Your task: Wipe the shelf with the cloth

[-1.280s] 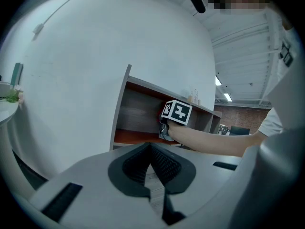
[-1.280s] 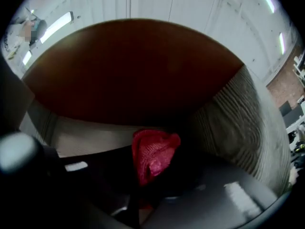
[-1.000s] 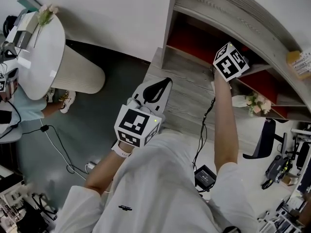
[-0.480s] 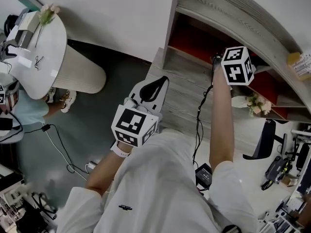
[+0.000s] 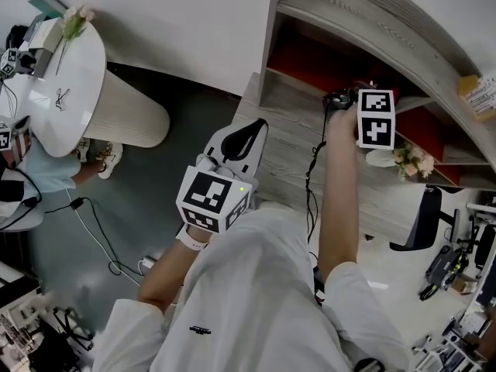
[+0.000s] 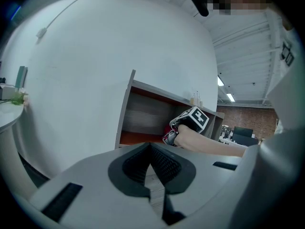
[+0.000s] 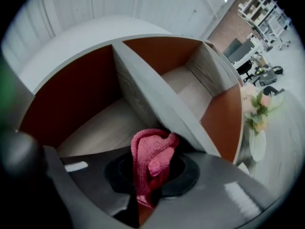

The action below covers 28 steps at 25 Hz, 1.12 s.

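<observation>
Left hand-held gripper (image 6: 150,147) closed, shelf (image 6: 143,118) ahead, right hand-held gripper (image 6: 174,132) inside

A camera on the person's head looks steeply down past a white shirt (image 5: 248,301) onto the left gripper (image 5: 252,139), the grey wooden shelf (image 5: 349,22) at upper right and a round white surface (image 5: 70,91) at far left. The left gripper's camera faces along its jaws from outside the shelf, well back, and takes in the right gripper (image 6: 170,136) at the shelf's opening, as the head view does. The right gripper's camera sits close inside, facing red-backed compartments and their divider (image 7: 157,104), with pink cloth (image 7: 150,159) filling its foreground. Flowers (image 7: 259,111) at its right edge also show in the head view.
</observation>
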{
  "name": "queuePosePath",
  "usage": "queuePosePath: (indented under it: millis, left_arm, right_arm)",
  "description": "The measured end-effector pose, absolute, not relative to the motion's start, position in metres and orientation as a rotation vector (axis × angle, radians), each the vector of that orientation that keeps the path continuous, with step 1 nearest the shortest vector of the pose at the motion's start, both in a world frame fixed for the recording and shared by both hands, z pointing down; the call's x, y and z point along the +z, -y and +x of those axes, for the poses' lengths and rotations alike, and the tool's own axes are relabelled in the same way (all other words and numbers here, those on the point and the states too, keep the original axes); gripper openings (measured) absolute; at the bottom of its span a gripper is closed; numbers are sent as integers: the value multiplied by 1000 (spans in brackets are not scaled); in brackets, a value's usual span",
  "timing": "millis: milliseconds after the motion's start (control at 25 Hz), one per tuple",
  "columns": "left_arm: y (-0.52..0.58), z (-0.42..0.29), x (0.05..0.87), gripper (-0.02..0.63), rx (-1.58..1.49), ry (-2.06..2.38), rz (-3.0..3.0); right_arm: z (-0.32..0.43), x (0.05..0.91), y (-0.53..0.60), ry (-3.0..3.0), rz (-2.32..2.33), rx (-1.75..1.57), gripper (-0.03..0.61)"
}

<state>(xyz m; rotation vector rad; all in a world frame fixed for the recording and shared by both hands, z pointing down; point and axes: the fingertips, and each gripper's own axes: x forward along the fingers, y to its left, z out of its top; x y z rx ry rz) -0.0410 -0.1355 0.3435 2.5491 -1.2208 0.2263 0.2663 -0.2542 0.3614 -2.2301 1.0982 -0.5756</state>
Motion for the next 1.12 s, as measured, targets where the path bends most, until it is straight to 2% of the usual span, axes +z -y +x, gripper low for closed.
queuePosePath:
  millis: [240,480,880,1120]
  left_arm:
    - [130,-42,344,0,227,1216,2549]
    - [124,-35,340,0,215,1184,2574]
    - [122,-40,339,0,207,1205,2563]
    - [122,-38,346,0,198,1181,2554]
  right_arm:
    - [266,395,236,-955,-2089,-873,48]
    - [263,392,222,-950,-2039,-929,49]
    - [254,275,222,-1293,-2161,-330,49]
    - [247,254,230,-1433,-2294,-27,49]
